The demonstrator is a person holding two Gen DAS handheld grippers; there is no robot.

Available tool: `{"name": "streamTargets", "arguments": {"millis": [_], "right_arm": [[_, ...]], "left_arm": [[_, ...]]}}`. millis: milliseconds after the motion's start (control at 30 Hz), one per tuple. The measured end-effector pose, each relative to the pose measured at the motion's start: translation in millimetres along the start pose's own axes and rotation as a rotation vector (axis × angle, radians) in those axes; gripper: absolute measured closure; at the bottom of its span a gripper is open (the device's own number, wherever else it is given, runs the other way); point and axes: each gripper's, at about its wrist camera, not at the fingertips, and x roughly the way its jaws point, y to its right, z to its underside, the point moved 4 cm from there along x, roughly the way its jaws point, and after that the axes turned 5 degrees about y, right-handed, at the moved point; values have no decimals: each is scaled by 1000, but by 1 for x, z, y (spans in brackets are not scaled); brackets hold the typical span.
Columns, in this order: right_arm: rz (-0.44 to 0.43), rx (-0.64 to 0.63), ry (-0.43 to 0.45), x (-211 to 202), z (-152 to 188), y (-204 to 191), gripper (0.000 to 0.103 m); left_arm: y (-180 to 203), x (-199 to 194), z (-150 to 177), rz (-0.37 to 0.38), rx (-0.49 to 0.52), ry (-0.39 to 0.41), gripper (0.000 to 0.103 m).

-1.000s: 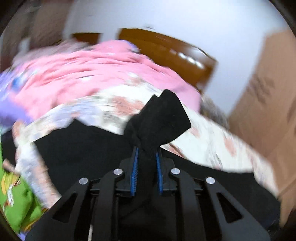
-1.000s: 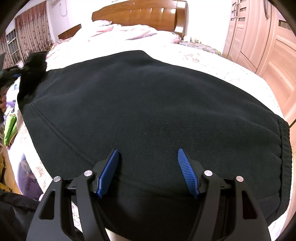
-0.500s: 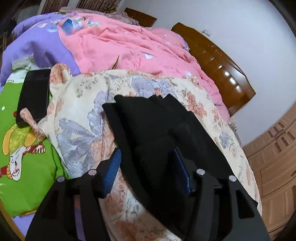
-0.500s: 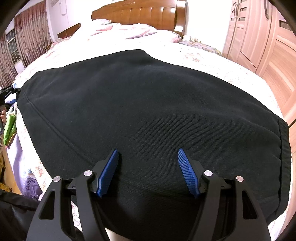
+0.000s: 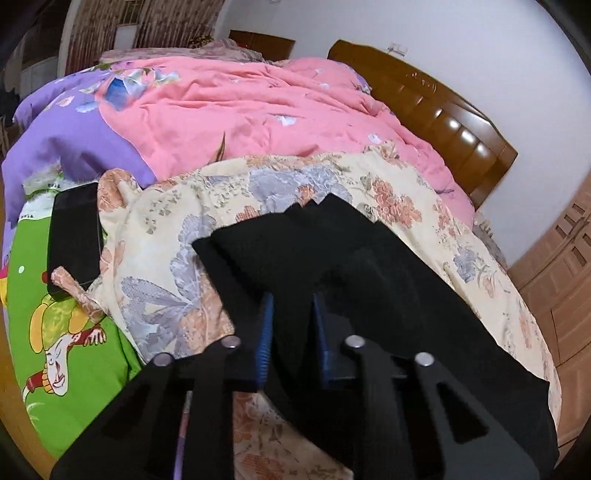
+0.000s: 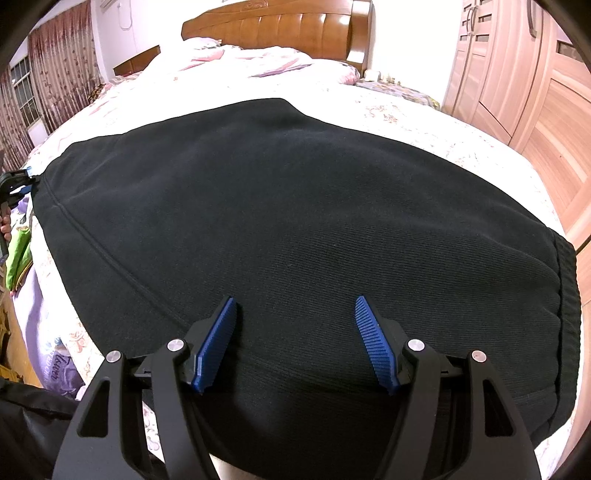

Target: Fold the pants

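Observation:
The black pants [image 6: 295, 221] lie spread flat on the bed, ribbed waistband at the right. My right gripper [image 6: 295, 325] is open and empty, its blue pads low over the near edge of the fabric. In the left wrist view, the pants' leg end [image 5: 332, 251] lies on the floral sheet. My left gripper [image 5: 291, 325] has its blue pads close together with black cloth between them, shut on the pants' edge. The left gripper also shows at the far left in the right wrist view [image 6: 14, 184].
A pink and purple quilt [image 5: 229, 107] is heaped behind the pants. A dark phone [image 5: 74, 236] lies on a green cartoon cloth [image 5: 62, 350] at the left. Wooden headboard [image 6: 277, 29] at the back, wardrobe doors [image 6: 517, 74] at the right.
My left gripper lowered the lifted pant leg onto the bed, opened, then closed again on the cloth edge. The right gripper has stayed still and open.

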Motion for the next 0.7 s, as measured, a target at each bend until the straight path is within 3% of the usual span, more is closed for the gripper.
{"name": "streamTargets", "arguments": {"millis": [133, 200, 267, 300, 400, 433, 467, 533, 700], "right_arm": [[2, 1, -2, 0, 0, 0, 38], [12, 3, -27, -1, -2, -1, 38], [31, 1, -48, -5, -7, -4, 37], [33, -11, -45, -8, -10, -6, 37], [19, -59, -3, -14, -27, -19, 32], [12, -75, 12, -12, -35, -24, 22], [8, -96, 23, -9, -43, -29, 16], [12, -155, 49, 3, -66, -41, 16], [-58, -190, 55, 58, -127, -66, 16]], "left_arm": [[2, -13, 1, -27, 19, 47, 88], [-3, 1, 6, -36, 19, -10, 82], [-8, 7, 9, -27, -1, -35, 69], [-11, 3, 9, -47, -8, -26, 52], [-1, -29, 5, -110, 30, 83, 32], [15, -43, 5, -114, 70, 123, 24], [32, -50, 6, -94, 115, 141, 21], [89, -54, 17, 4, 270, 124, 6], [225, -29, 76, 256, 538, -55, 2]]}}
